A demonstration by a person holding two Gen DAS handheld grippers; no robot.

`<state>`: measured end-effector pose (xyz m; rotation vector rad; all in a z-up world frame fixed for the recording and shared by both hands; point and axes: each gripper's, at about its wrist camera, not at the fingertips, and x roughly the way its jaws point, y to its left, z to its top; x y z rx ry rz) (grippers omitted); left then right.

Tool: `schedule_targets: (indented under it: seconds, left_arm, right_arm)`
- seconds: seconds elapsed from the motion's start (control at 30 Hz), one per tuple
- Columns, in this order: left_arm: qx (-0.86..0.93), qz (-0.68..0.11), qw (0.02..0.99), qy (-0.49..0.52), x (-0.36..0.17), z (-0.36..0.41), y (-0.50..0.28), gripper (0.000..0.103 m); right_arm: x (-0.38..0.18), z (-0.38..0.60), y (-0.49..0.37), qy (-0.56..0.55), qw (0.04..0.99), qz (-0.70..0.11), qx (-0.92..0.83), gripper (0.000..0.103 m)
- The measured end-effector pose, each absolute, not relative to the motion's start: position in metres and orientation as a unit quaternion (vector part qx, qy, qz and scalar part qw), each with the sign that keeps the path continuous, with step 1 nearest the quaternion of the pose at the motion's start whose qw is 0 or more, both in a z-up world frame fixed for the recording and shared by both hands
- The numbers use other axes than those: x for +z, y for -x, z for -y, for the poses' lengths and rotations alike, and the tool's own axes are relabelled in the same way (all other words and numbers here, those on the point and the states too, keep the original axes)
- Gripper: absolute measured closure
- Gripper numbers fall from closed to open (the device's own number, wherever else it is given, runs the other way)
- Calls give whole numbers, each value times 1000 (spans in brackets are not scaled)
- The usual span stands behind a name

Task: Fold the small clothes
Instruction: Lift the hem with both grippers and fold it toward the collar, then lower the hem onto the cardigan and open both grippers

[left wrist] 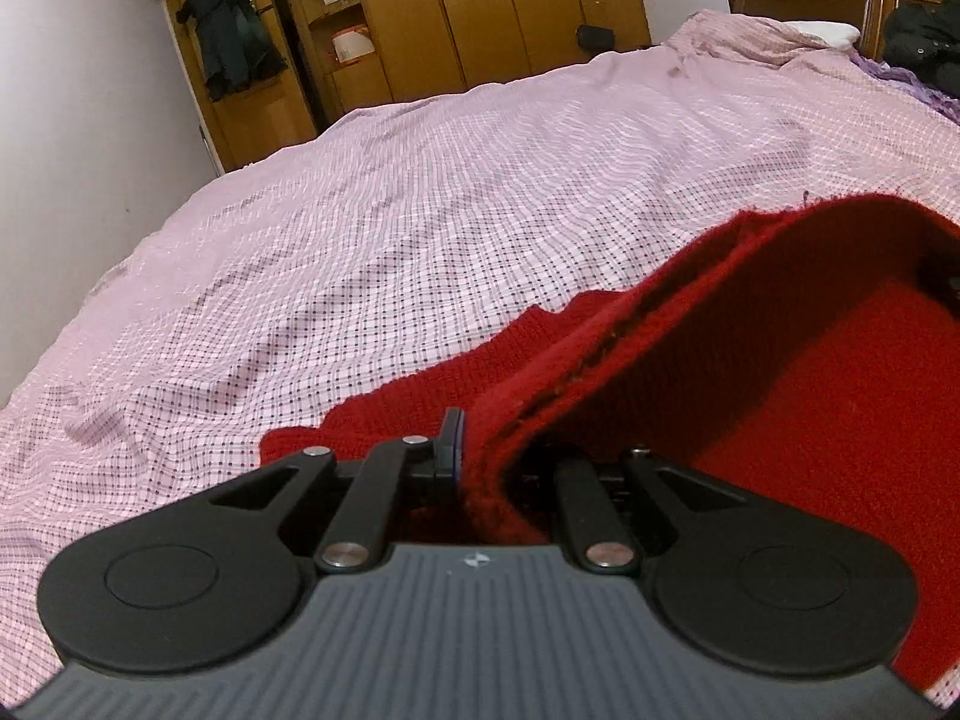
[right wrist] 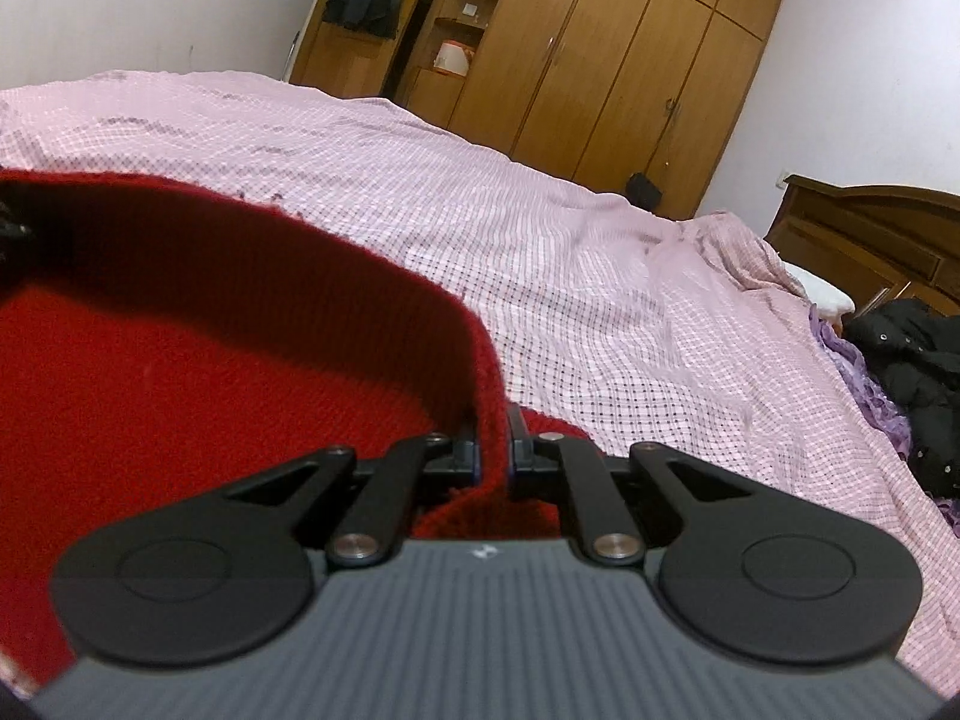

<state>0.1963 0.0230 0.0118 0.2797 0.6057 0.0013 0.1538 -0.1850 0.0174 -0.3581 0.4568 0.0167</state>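
Note:
A red knitted garment (left wrist: 810,372) lies on the pink checked bedsheet (left wrist: 360,240) and is lifted along one edge. My left gripper (left wrist: 474,450) is shut on that edge, which arches away to the right in the left wrist view. In the right wrist view the same red knitted garment (right wrist: 180,360) fills the left side, and my right gripper (right wrist: 493,450) is shut on its edge, with the knit pinched between the pads. The lifted hem hangs as a loop between both grippers above the flat part of the garment. The right fingertip of the left gripper is hidden by cloth.
A wooden wardrobe (right wrist: 630,60) lines the far wall, with a dark coat (left wrist: 231,36) hanging on it. Black clothing (right wrist: 918,378) and purple fabric (right wrist: 864,384) lie at the headboard end of the bed. The sheet (right wrist: 600,252) spreads wide beyond the garment.

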Motion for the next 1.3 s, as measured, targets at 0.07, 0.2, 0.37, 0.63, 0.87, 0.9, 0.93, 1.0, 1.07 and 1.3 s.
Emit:
schedule_targets:
  seconds: [0.07,0.2,0.37,0.63,0.87,0.9,0.93,1.0,1.07,1.3]
  left_arm:
    - [1,-296,945,-136,12,-23,-189,93]
    - [3,-295,946,-133,15,-22,-185,92]
    - [5,-297,946,-133,21,-20,-179,82]
    - [-38,-288,951,-110,42,-17,-149,50]
    - [-19,-271,957,-104,56,-30,-124,49]
    - [-17,-269,957,-104,58,-31,-121,48]
    - [-16,-268,958,-103,59,-32,-118,47]
    - [-19,-269,958,-99,61,-37,-111,46]
    - [-26,-274,956,-96,60,-42,-106,44]
    - [-23,-302,945,-122,41,-53,-99,42]
  right_arm:
    - [18,186,-153,172,959,-226,9,93]
    - [19,189,-154,166,959,-229,12,93]
    - [24,194,-155,135,960,-245,20,91]
    - [39,197,-146,117,959,-256,36,54]
    - [60,209,-120,90,966,-240,41,49]
    - [63,212,-117,86,966,-240,41,49]
    - [65,215,-113,83,966,-241,43,49]
    - [69,219,-106,81,965,-242,52,49]
    - [69,220,-98,87,964,-243,58,41]
    - [51,231,-93,98,956,-270,55,38]
